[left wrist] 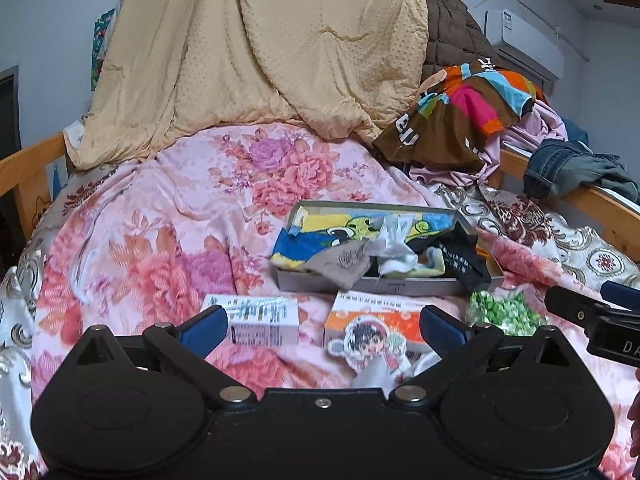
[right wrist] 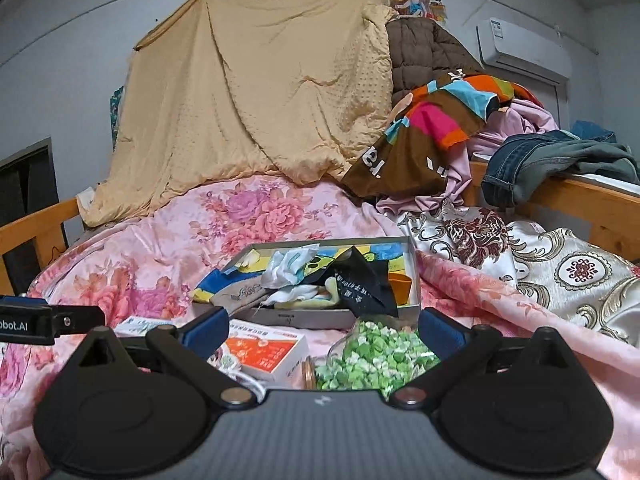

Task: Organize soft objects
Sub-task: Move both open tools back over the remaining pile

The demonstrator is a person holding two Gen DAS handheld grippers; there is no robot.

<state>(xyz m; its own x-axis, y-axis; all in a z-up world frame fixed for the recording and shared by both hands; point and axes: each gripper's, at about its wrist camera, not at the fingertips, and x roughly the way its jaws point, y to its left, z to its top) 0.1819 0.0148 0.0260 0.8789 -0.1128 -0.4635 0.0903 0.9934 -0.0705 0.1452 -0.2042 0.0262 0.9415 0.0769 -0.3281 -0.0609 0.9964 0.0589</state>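
Observation:
A grey shallow box (left wrist: 372,285) (right wrist: 308,317) lies on the pink floral bed cover and holds several soft cloths: a blue-yellow cartoon towel (left wrist: 320,236), a white cloth (left wrist: 390,246) (right wrist: 286,266), a beige cloth (left wrist: 340,264) and a black printed cloth (left wrist: 460,258) (right wrist: 362,286). My left gripper (left wrist: 322,330) is open and empty, just short of the box, above two small cartons. My right gripper (right wrist: 322,334) is open and empty over a jar of green paper stars (right wrist: 372,356) (left wrist: 502,312).
A white carton (left wrist: 260,318) and an orange carton (left wrist: 376,332) (right wrist: 266,354) lie in front of the box. A beige quilt (left wrist: 260,52) hangs at the back. Piled clothes (right wrist: 436,120) and jeans (right wrist: 536,160) lie at the right over the wooden bed rail (right wrist: 580,204).

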